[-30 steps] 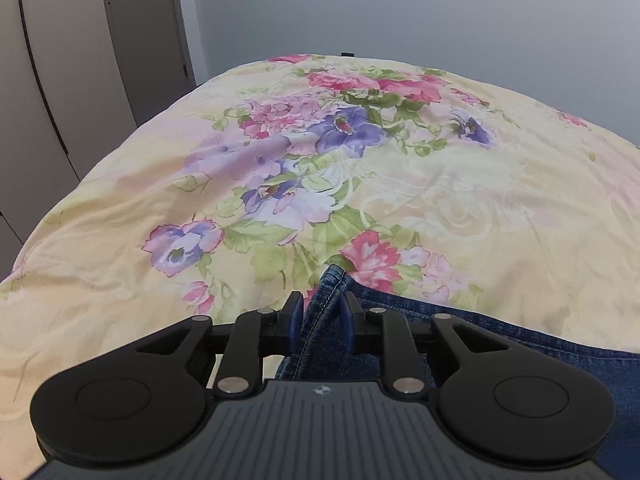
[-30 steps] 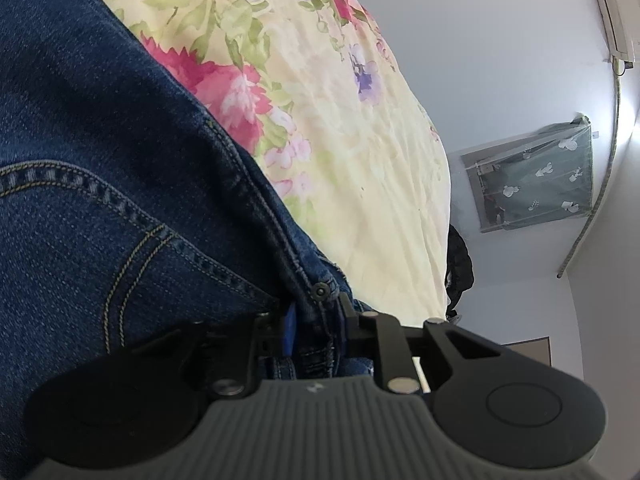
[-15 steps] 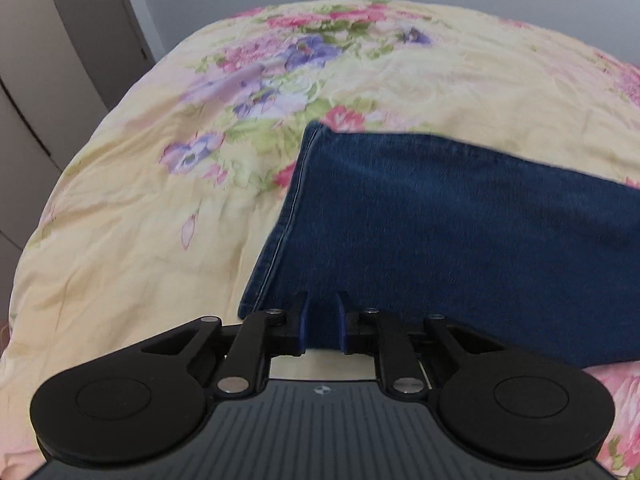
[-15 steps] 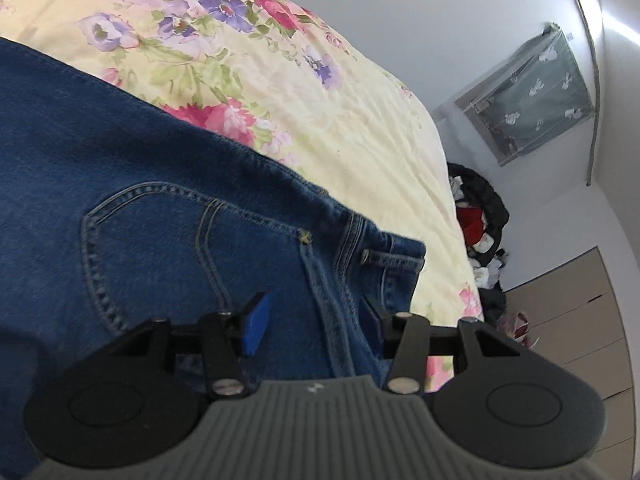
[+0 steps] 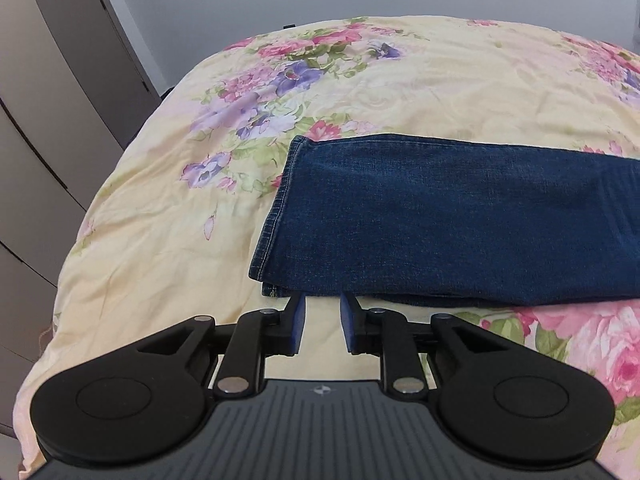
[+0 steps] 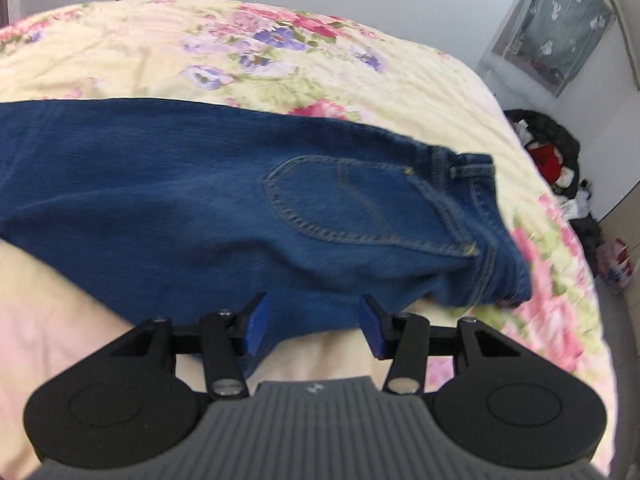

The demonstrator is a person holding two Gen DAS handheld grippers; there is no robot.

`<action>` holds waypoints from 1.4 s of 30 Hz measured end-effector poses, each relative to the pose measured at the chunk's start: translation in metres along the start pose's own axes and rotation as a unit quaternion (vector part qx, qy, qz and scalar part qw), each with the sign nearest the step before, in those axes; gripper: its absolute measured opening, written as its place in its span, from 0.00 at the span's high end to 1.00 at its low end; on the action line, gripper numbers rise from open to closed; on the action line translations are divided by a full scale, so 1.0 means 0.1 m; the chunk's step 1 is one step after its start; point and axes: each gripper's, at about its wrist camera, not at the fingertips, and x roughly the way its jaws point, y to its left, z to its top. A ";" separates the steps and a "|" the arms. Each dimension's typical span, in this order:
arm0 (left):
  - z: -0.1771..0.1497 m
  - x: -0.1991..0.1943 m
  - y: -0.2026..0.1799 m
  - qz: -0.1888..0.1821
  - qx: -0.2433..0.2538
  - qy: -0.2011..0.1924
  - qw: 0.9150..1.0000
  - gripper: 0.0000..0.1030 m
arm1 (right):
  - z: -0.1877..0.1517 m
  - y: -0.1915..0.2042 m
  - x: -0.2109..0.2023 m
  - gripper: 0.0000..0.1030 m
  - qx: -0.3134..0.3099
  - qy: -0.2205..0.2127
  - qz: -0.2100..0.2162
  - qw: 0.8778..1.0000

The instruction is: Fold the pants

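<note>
The left hand-held gripper sits low over the bed with its blue-padded fingers apart and nothing between them; the tips lie just short of the near edge of the jeans, close to the hem corner, with a strip of bedspread showing in the gap. The right hand-held gripper is spread wider, its fingers also holding nothing; their tips overlap the lower edge of the denim in the right wrist view, though whether they touch the cloth cannot be told.

The jeans lie flat on the floral bedspread, folded lengthwise so one leg is stacked on the other. In the left wrist view the leg hem faces left, and a second layer of denim peeks out beneath the top one at the near corner. In the right wrist view the seat end is toward the right, with the back pocket facing up and the waistband with a belt loop at the far right, bunched slightly near the bed's edge. This view is a little blurred.

Beyond the bed on the right side a heap of dark and red clothes lies on the floor, and a grey patterned curtain hangs on the wall. Wardrobe doors stand to the left of the bed.
</note>
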 end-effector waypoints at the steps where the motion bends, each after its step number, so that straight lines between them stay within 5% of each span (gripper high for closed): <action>1: -0.02 -0.03 -0.02 0.004 0.006 -0.001 1.000 0.75 | -0.05 0.03 -0.02 0.57 0.008 0.000 0.009 1.000; 14: -0.11 -0.02 -0.26 0.027 0.026 -0.008 0.999 0.75 | -0.67 0.11 -0.17 0.67 0.091 -0.012 0.055 0.994; 23: -0.04 0.24 -0.43 0.028 0.039 0.001 0.999 0.75 | -0.54 0.32 -0.04 0.69 0.070 -0.025 0.042 0.996; 26: -0.03 0.32 -0.49 0.028 0.045 0.003 0.999 0.75 | -0.50 0.38 0.11 0.77 0.070 -0.014 0.020 0.997; 27: -0.02 0.34 -0.50 0.028 0.047 0.005 0.998 0.75 | -0.50 0.37 0.13 0.95 0.074 -0.014 0.014 0.997; 31: 0.00 0.43 -0.52 0.026 0.050 0.010 0.998 0.75 | -0.48 0.25 -0.05 0.98 0.089 -0.019 0.016 0.996; 39: 0.08 0.33 -0.56 0.019 0.032 -0.002 0.999 0.75 | -0.57 0.13 0.19 1.00 0.106 0.070 0.051 0.991; 42: 0.14 0.23 -0.62 0.001 0.020 -0.011 1.000 0.75 | -0.61 -0.09 0.05 0.99 0.125 0.059 0.070 0.988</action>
